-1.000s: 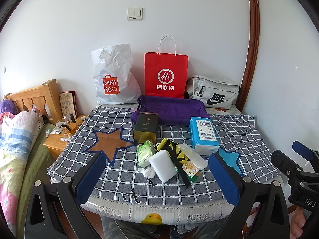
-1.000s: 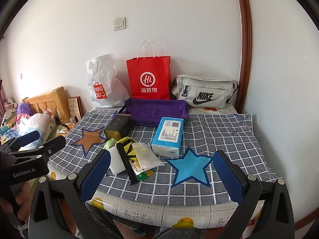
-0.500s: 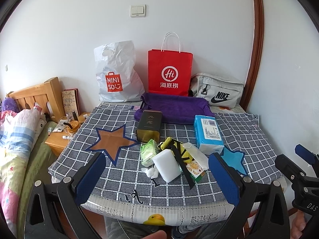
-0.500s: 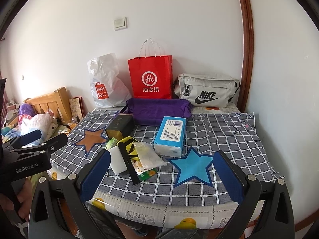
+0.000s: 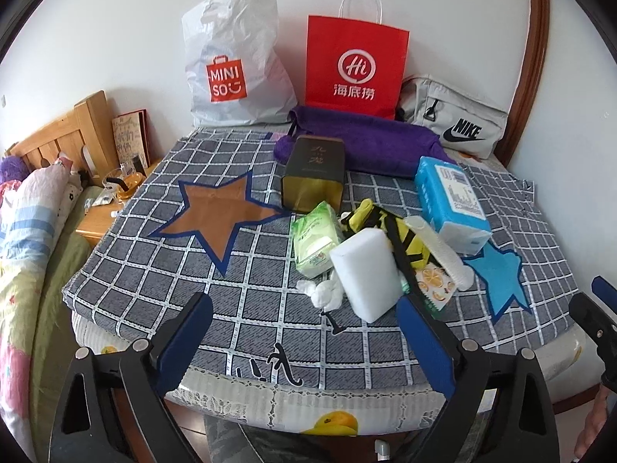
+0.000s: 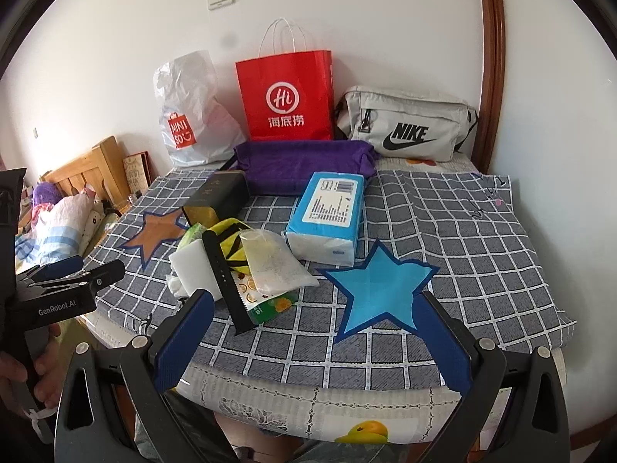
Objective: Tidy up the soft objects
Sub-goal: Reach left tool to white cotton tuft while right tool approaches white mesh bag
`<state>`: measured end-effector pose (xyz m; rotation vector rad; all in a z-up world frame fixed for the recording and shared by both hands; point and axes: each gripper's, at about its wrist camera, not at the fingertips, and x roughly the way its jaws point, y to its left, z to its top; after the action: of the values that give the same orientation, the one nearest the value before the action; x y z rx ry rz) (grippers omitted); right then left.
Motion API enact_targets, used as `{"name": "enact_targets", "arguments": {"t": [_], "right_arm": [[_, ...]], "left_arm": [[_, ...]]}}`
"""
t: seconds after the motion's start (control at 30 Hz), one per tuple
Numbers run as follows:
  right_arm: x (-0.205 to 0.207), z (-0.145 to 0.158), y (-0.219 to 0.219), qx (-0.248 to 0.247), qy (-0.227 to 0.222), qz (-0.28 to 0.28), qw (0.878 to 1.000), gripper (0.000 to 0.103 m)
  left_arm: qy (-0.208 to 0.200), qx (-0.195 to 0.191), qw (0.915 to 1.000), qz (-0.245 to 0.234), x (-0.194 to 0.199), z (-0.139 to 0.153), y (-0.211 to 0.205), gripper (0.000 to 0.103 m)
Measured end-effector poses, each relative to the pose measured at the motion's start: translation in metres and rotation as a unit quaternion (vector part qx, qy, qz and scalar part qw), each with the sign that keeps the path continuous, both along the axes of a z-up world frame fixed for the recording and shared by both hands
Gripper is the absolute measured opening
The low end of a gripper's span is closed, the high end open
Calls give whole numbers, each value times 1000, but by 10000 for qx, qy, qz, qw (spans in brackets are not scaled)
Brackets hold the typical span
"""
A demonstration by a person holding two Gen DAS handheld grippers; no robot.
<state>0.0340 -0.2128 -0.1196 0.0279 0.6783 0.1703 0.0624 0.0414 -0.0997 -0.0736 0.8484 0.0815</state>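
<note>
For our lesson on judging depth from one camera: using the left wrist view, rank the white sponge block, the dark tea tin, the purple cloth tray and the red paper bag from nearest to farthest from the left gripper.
1. White sponge block: just ahead of the left gripper, right of centre.
2. Dark tea tin: mid-table, centre.
3. Purple cloth tray: behind the tin.
4. Red paper bag: against the wall.

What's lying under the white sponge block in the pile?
The white sponge block leans on the green wipes pack and a crumpled white wad. Beside it, a black strap crosses yellow fabric. Anything directly beneath is hidden.
</note>
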Motion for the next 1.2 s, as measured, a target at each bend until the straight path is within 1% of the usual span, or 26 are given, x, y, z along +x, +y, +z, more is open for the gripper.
{"name": "enact_targets", "arguments": {"t": [0.1,0.17,0.2,0.23,0.3,0.37,0.47,0.53,0.6,0.67,0.73,0.77,0.8,0.83,0.9,0.93,1.03,1.2], "right_arm": [[15,-17,2,-82,226,-22,9997,101],[26,-30,3,-141,378,-36,9992,101],[30,-35,4,-164,429,-46,9989,101],[35,-41,4,-184,488,-52,9986,101],[45,-52,5,-207,614,-62,9979,101],[54,-62,5,-214,706,-64,9973,101],[66,-71,5,-160,774,-42,9969,101],[72,-73,6,-130,770,-8,9969,101],[77,-74,8,-148,770,41,9969,101],[83,-74,9,-171,786,71,9967,101],[89,-75,10,-171,804,96,9966,101],[92,-76,11,-169,825,102,9964,101],[95,-77,12,-165,843,101,9963,101],[98,-79,13,-157,871,104,9960,101],[102,-82,15,-137,929,131,9955,101],[106,-84,17,-124,961,154,9952,101],[113,-87,24,-134,997,234,9946,101],[122,-87,35,-18,965,398,9945,101]], "left_arm": [[203,-36,9998,-7,11,-21,6,88],[338,-66,9994,4,19,-35,8,88],[386,-12,9992,33,22,-43,9,86],[397,53,9992,20,25,-48,9,83],[475,171,9987,-118,31,-57,6,81],[530,111,9981,-282,37,-65,5,78],[575,-117,9976,-379,46,-73,8,76],[622,-308,9964,-486,53,-78,9,62],[664,-447,9952,-565,61,-83,10,55],[655,-530,9942,-670,67,-88,9,53],[637,-590,9928,-826,72,-90,6,45],[623,-592,9924,-880,74,-91,5,44],[618,-580,9921,-923,75,-92,3,39],[614,-595,9914,-996,76,-92,2,31],[594,-803,9877,-1204,75,-91,1,18],[597,-819,9871,-1236,75,-90,3,18],[525,-549,9892,-1253,70,-86,4,18],[469,-404,9925,-1056,61,-77,24,18]]}}
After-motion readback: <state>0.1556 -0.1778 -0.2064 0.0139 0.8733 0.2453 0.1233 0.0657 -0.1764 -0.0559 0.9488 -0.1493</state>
